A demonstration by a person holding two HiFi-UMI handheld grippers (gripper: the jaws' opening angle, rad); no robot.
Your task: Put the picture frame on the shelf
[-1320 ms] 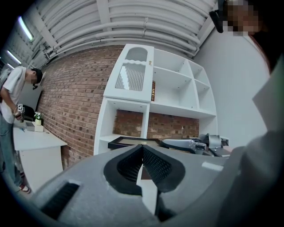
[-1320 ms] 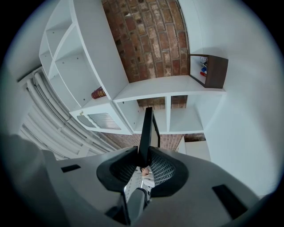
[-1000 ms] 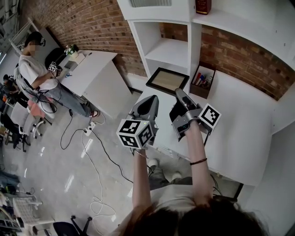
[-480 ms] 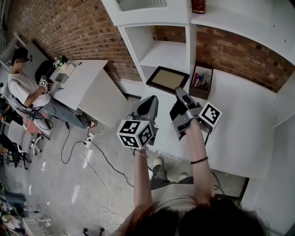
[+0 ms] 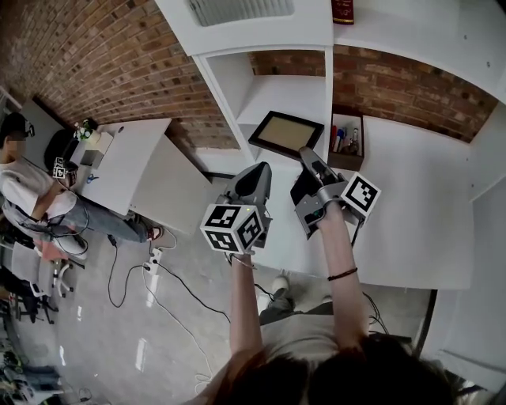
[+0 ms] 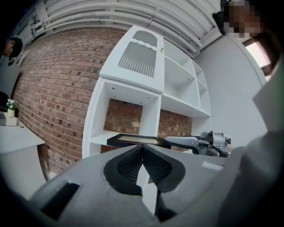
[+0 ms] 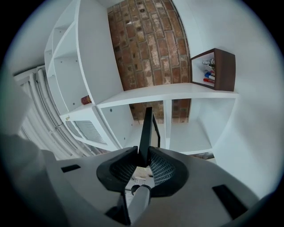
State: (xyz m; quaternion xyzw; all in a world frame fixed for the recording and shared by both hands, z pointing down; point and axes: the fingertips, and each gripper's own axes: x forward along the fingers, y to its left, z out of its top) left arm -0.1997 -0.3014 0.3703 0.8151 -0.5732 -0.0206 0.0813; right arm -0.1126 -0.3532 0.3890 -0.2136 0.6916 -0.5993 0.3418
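The picture frame (image 5: 286,134), black-edged with a tan panel, hangs in the air in front of the lowest compartment of the white shelf unit (image 5: 261,32). My right gripper (image 5: 310,158) is shut on its near edge; in the right gripper view the frame (image 7: 146,129) stands edge-on between the pads. In the left gripper view the frame (image 6: 133,140) lies flat beyond the jaws, held by the right gripper (image 6: 177,142). My left gripper (image 5: 259,176) is shut and holds nothing, just left of the right one; its jaw tips (image 6: 142,147) meet.
A brown box of pens (image 5: 346,142) sits on the white desk (image 5: 411,213) by the brick wall. A dark red item (image 5: 342,11) stands on an upper shelf. At the far left a seated person (image 5: 28,186) is beside another white table (image 5: 118,162). Cables (image 5: 170,277) lie on the floor.
The head view has shifted, so the shelf and desk sit lower and further left in the picture. Both grippers and the frame keep their places relative to each other.
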